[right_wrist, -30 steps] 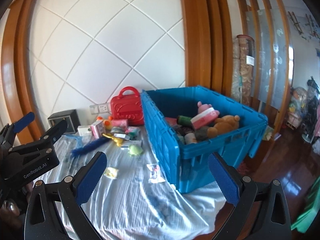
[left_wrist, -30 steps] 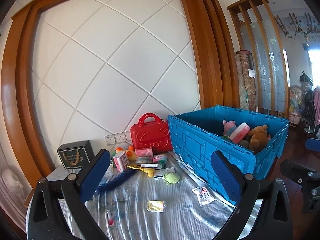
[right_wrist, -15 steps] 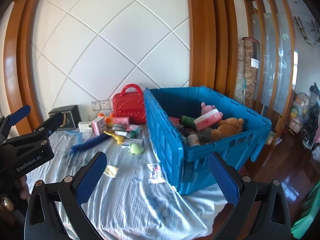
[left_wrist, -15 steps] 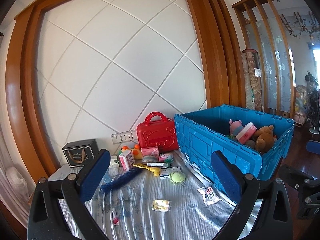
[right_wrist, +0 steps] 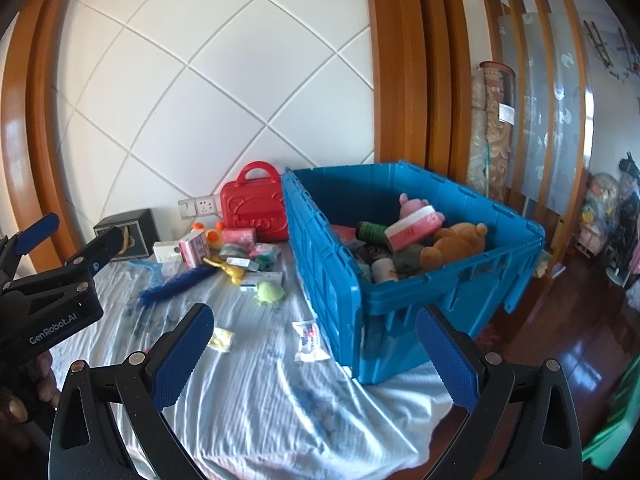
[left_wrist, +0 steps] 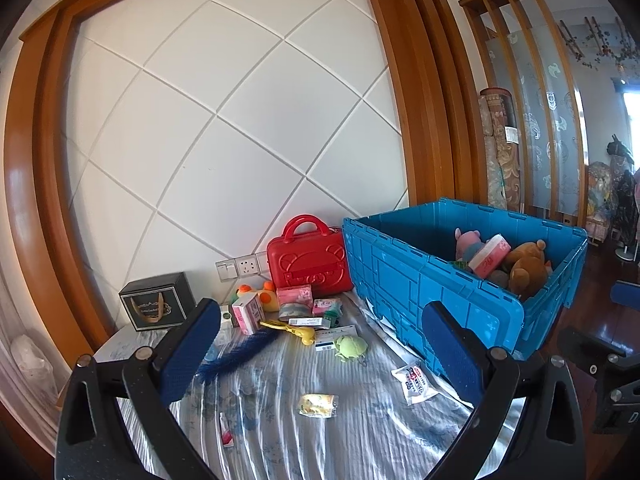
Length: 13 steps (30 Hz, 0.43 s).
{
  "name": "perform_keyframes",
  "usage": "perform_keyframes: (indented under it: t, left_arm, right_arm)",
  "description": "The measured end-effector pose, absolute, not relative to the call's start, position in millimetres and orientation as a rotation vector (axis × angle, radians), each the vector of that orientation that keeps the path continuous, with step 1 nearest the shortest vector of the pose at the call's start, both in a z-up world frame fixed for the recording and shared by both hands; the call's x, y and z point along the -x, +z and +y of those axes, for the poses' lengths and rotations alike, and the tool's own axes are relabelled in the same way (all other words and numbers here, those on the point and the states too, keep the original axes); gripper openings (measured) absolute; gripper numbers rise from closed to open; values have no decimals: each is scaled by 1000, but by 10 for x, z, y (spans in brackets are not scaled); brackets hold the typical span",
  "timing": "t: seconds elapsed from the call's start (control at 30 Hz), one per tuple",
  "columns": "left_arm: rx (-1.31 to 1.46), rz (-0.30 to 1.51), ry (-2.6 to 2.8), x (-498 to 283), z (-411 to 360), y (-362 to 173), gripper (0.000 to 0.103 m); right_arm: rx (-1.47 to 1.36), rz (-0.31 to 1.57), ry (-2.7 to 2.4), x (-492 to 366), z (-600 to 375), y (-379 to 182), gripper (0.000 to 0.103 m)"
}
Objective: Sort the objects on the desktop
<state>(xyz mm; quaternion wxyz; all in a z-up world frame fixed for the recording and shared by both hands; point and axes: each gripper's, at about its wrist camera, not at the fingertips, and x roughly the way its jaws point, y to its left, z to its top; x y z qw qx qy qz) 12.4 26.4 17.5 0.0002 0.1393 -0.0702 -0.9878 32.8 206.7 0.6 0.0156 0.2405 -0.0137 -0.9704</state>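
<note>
Both claws hanging empty above the cluttered bedsheet

The left gripper (left_wrist: pixel 320 356) and right gripper (right_wrist: pixel 316 352) are gaping wide; the yellow packet (left_wrist: pixel 317 405) is lying just ahead, the blue bin (right_wrist: pixel 420 280) ahead-right. Pinching the flat packet risks snagging the wrinkled sheet (right_wrist: pixel 260 392).

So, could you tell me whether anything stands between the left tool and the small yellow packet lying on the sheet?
Nothing visible does. The left tool is open and empty above the sheet, and the yellow packet lies flat just ahead of it, apart from the white sachet and the green plush.
</note>
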Motion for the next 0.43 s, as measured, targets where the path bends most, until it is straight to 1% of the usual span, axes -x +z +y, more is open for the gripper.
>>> perform_keyframes:
  t: [0.27, 0.43]
  left_arm:
    - [-437, -257, -3168, -129, 371, 162, 102]
    - [-422, -243, -3178, -129, 389, 182, 102]
  right_arm:
    - [-744, -55, -3015, -311, 2115, 12, 103]
    - [-736, -55, -3012, -310, 2127, 28, 103]
